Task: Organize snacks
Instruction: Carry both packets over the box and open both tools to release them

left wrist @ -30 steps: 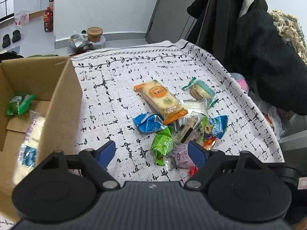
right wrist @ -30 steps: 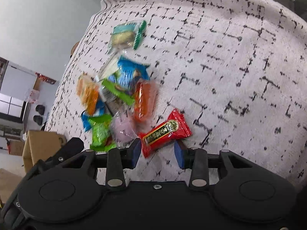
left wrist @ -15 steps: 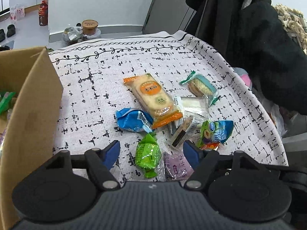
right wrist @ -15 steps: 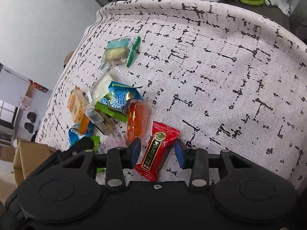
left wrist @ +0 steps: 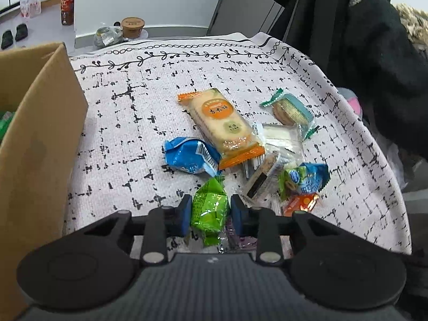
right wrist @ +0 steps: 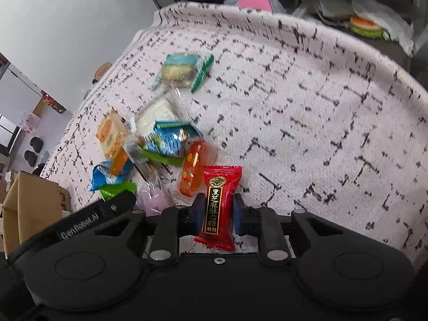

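A pile of wrapped snacks lies on the black-and-white patterned tablecloth [left wrist: 128, 99]. My left gripper [left wrist: 210, 214] is closing its jaws on a green snack packet [left wrist: 209, 200], and the blue pads press its sides. In the right wrist view, my right gripper [right wrist: 218, 214] is closing its jaws on a red candy [right wrist: 221, 187], which stands upright between the pads. The left gripper's body [right wrist: 107, 211] shows at the lower left of that view. An open cardboard box [left wrist: 34, 139] stands left of the pile.
An orange cracker pack [left wrist: 220, 125], a blue packet [left wrist: 188, 157], a teal biscuit pack [left wrist: 290, 109], a clear-wrapped bar [left wrist: 263, 179] and an orange jelly [right wrist: 191, 171] crowd the pile. Dark coats [left wrist: 361, 53] hang at the right. The table edge curves off to the right.
The left gripper came forward and down over the green packet and its jaws narrowed onto it. The right gripper rolled, the red candy turned upright, and its jaws closed on the candy.
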Demonstrator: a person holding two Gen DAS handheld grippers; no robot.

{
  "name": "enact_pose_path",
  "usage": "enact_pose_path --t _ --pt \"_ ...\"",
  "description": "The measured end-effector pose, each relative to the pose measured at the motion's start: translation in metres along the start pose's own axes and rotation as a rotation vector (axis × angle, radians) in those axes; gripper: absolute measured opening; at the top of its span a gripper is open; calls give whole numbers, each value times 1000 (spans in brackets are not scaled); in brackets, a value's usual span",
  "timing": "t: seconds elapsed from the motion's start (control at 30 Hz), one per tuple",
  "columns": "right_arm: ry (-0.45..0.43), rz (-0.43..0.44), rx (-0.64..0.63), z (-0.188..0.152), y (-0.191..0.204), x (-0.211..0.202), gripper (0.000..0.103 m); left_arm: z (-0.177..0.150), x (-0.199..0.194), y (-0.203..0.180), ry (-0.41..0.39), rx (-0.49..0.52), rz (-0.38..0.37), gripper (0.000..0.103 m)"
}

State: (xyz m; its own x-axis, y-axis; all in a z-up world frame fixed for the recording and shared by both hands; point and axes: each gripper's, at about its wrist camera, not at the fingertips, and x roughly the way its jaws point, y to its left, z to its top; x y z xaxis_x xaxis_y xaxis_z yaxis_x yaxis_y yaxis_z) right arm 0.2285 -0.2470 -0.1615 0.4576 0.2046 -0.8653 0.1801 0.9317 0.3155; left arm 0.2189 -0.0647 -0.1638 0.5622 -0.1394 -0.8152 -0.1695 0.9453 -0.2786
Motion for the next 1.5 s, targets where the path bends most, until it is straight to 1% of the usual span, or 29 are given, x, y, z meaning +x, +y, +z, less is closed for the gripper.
enact_pose_path --t 0.23,0.4,0.5,0.53,0.7,0.83,0.93,1.23,1.43,1.5 --pt "-36 10 -11 0 1 -10 21 -3 -19 -1 -11 3 6 28" --pt "-67 16 -16 -1 6 -24 21 -4 -40 3 -25 -14 4 28" --pt "-80 32 -9 -1 9 -34 21 -1 -56 6 -43 -3 -1 28" --pt "-74 46 4 0 9 -37 21 1 -62 9 -51 1 -7 28" --pt "-112 57 -11 -3 19 -55 21 7 -84 26 -69 -11 -18 28" --pt "-150 64 -36 -7 34 -71 21 10 -102 37 -94 -24 -27 28" --pt "-170 73 -59 -9 47 -83 21 12 -116 41 -119 -10 -37 28" --pt "-219 93 -119 -18 85 -109 21 23 -155 59 -184 -24 -62 28" --pt "-238 109 -147 -24 111 -118 21 26 -169 75 -198 -21 -68 28" --pt "-241 114 -156 -26 119 -119 21 27 -173 82 -193 -34 -70 28"
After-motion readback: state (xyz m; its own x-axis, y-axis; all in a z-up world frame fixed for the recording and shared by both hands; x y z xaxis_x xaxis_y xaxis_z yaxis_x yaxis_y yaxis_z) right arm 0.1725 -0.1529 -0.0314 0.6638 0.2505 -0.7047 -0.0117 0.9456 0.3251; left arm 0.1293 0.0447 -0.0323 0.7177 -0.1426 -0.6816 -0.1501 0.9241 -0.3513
